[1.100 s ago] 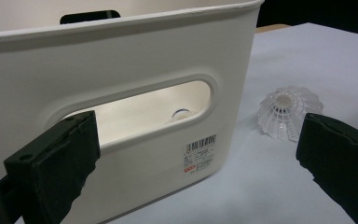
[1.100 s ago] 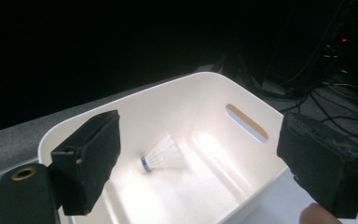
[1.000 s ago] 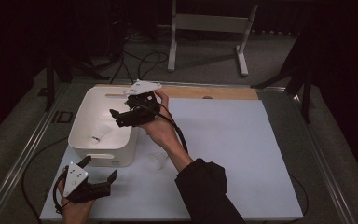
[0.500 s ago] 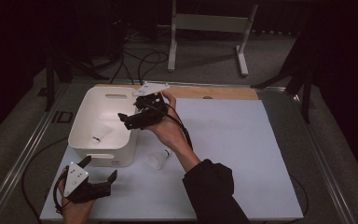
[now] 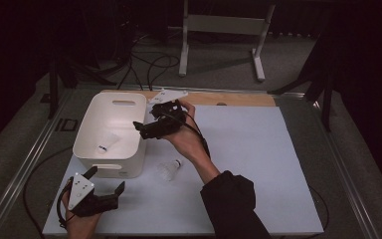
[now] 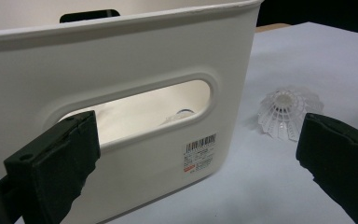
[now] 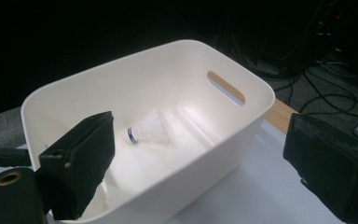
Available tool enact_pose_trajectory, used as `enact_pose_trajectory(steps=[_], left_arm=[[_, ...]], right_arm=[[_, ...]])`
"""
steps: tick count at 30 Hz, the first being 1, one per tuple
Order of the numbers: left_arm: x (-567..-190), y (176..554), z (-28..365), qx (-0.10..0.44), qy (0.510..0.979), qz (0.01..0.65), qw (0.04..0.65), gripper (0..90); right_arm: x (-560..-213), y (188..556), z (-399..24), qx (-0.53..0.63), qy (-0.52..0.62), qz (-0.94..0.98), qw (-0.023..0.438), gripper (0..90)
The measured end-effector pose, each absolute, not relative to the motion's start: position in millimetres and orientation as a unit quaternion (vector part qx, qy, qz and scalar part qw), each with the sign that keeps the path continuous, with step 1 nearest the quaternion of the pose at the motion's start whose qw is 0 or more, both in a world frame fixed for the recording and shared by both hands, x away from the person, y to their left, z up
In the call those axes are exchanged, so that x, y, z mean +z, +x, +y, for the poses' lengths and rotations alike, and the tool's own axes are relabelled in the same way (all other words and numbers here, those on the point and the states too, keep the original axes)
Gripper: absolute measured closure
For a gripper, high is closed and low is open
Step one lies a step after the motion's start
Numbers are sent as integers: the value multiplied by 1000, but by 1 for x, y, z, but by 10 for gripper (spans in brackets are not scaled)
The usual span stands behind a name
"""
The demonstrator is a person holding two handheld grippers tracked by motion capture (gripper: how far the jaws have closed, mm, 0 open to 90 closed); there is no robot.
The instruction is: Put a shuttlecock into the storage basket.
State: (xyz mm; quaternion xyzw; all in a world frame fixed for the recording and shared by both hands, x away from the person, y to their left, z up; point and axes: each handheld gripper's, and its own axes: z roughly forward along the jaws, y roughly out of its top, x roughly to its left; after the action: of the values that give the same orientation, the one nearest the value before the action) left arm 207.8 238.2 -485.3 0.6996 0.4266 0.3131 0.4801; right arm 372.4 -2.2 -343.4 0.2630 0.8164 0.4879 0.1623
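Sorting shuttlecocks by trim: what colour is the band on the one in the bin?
Blue, around the shuttlecock's cork end; clearest in the right gripper view.

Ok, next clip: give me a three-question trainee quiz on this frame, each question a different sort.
1. True or false: the right gripper is shut on a shuttlecock.
2. Where does the shuttlecock with the blue band lie? A) on the white mat B) inside the white bin C) between the left gripper's jaws
3. Fill in: the loose shuttlecock lies on the mat beside the bin's ____ side, seen from above.

Key: 1 false, jaws open and empty. 2 B. 3 right.
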Motion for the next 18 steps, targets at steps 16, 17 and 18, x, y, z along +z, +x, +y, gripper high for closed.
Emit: enact_pose_trajectory(steps=[16,17,18], left_arm=[[-485,208,238,314,700,426,480,1],[-485,208,238,314,700,426,480,1],[-485,208,238,314,700,426,480,1]], right_arm=[[-353,371,-19,476,275,819,165,89],[-353,371,-20,475,273,820,165,89],[-354,370,-20,475,273,820,165,89]])
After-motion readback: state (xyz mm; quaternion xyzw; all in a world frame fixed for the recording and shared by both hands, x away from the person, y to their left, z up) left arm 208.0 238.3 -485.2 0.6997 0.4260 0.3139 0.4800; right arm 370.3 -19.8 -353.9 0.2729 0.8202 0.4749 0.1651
